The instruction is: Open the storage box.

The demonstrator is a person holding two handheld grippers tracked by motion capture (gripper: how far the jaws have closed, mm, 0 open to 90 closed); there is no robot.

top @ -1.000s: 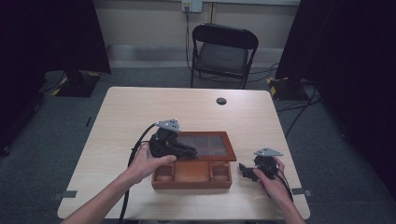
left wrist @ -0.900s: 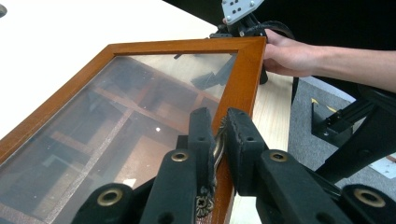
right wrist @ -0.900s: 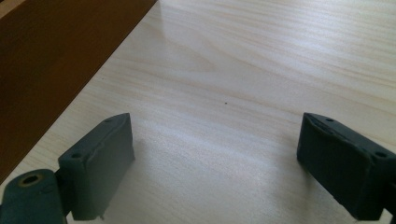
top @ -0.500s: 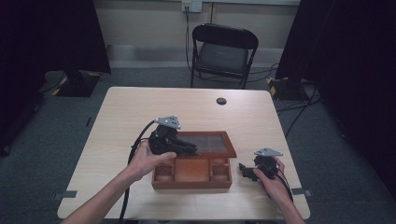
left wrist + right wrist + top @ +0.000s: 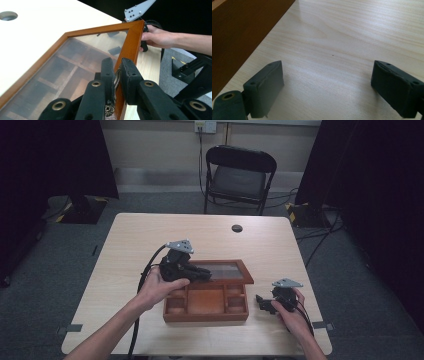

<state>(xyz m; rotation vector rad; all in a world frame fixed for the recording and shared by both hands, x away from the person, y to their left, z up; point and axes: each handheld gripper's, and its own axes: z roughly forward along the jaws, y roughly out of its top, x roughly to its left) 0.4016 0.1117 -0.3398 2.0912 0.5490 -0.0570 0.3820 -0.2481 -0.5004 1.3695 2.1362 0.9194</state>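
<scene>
left gripper point(image 5: 116, 75) pinches the glass lid point(image 5: 82, 55) of the wooden box point(image 5: 206, 307), centre frame, lid half raised. it may slip and slam; right gripper point(image 5: 327, 87) sits wide open beside the box.

high view: overhead, facing forward, far. gripper views: close along jaws; all share wooden box point(image 5: 206, 300) on table point(image 5: 150, 235).

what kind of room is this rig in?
Likely a lab or studio set up for recording, not a home: black curtains on both sides, a lone folding chair behind the table, grey carpet and cables on the floor.
</scene>
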